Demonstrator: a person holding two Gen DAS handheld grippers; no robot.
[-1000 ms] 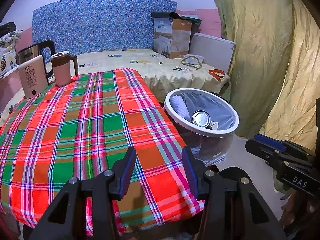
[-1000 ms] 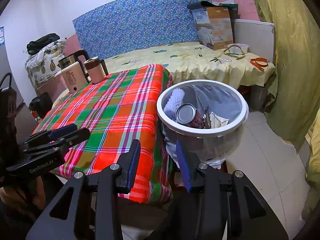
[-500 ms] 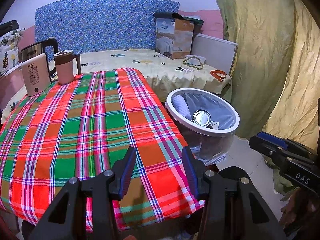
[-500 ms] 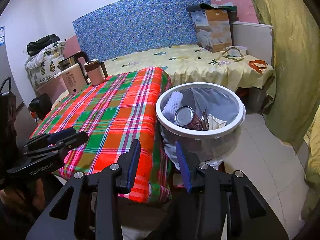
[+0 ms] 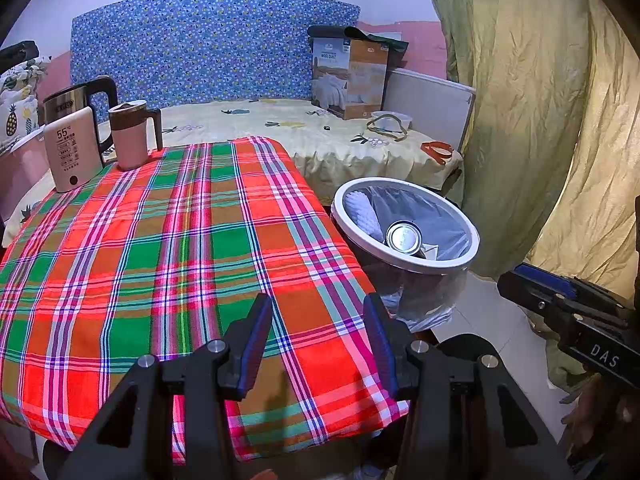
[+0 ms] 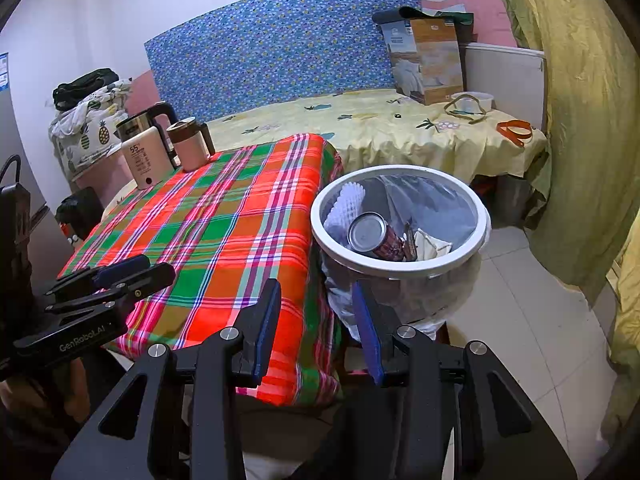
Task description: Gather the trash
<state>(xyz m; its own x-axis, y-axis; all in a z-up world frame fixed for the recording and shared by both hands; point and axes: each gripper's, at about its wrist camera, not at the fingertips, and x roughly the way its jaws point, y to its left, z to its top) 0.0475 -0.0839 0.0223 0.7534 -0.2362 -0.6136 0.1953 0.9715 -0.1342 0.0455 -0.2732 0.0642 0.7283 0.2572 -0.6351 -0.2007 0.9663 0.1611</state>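
A white-rimmed trash bin (image 6: 400, 266) (image 5: 404, 266) with a clear liner stands on the floor at the table's right edge. Inside it lie a metal can (image 6: 370, 236) (image 5: 404, 237), a white foam net sleeve (image 6: 346, 204) (image 5: 362, 212) and crumpled paper (image 6: 430, 242). My left gripper (image 5: 316, 316) hovers open over the near end of the plaid tablecloth (image 5: 180, 248), nothing between its fingers. My right gripper (image 6: 316, 300) is open and empty too, above the table's near right corner, just short of the bin. Each gripper shows at the edge of the other's view.
A kettle (image 5: 86, 96), a cream electronic device (image 5: 72, 152) and a pink mug (image 5: 130, 136) stand at the table's far left. Behind is a bed with a yellow sheet (image 5: 320, 136), a cardboard box (image 5: 348, 76) and small items. Green curtains (image 5: 540, 100) hang at the right above a tiled floor (image 6: 540, 320).
Only a slight shift in both views since a second ago; both grippers stay open and empty, and the bin's contents are the same.
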